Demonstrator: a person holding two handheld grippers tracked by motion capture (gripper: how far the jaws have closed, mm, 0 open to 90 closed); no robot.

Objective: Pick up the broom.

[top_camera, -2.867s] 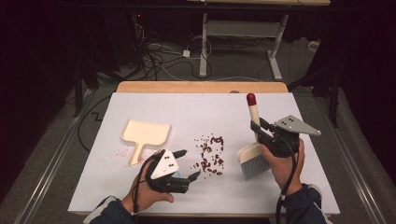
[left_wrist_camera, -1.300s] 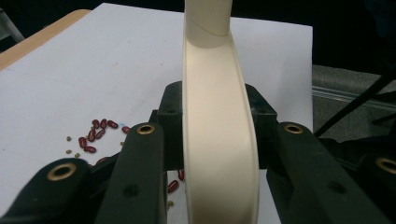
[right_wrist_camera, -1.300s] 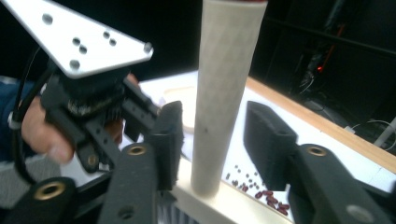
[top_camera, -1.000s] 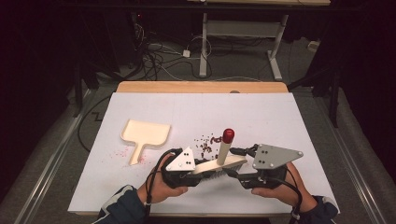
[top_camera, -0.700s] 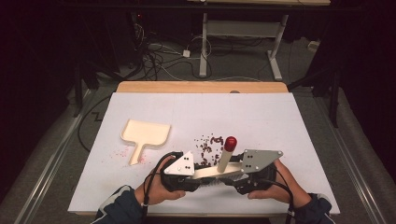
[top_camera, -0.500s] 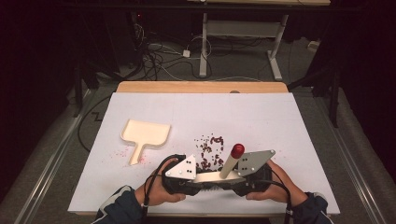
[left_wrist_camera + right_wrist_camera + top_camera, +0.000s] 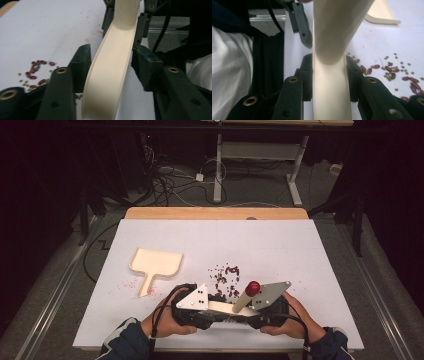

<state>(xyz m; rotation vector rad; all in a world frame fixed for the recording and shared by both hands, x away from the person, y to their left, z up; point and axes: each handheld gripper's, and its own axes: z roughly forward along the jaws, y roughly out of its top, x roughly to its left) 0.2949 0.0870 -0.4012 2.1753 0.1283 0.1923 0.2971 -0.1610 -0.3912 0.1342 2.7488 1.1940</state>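
A cream hand brush (image 7: 222, 307) with a red-tipped handle (image 7: 252, 288) lies between my two grippers near the table's front edge, handle slanting up to the right. My left gripper (image 7: 216, 314) points right and its jaws have just been opening. In the left gripper view they stand around the brush back (image 7: 110, 75) with small gaps. My right gripper (image 7: 244, 315) points left and its jaws have just been closing. In the right gripper view its pads (image 7: 308, 75) press both sides of the brush (image 7: 332, 95). Red and green beans (image 7: 225, 277) lie scattered just beyond.
A cream dustpan (image 7: 157, 262) lies on the white table cover (image 7: 300, 250) to the left, handle toward me, with pink specks beside it. Beans (image 7: 392, 70) lie close to the right jaw. Cables and desk legs stand on the floor behind the table.
The brush left the right side, where the right gripper held it upright, and came to the front centre. The right gripper moved in and down onto it, and the handle tilted lower.
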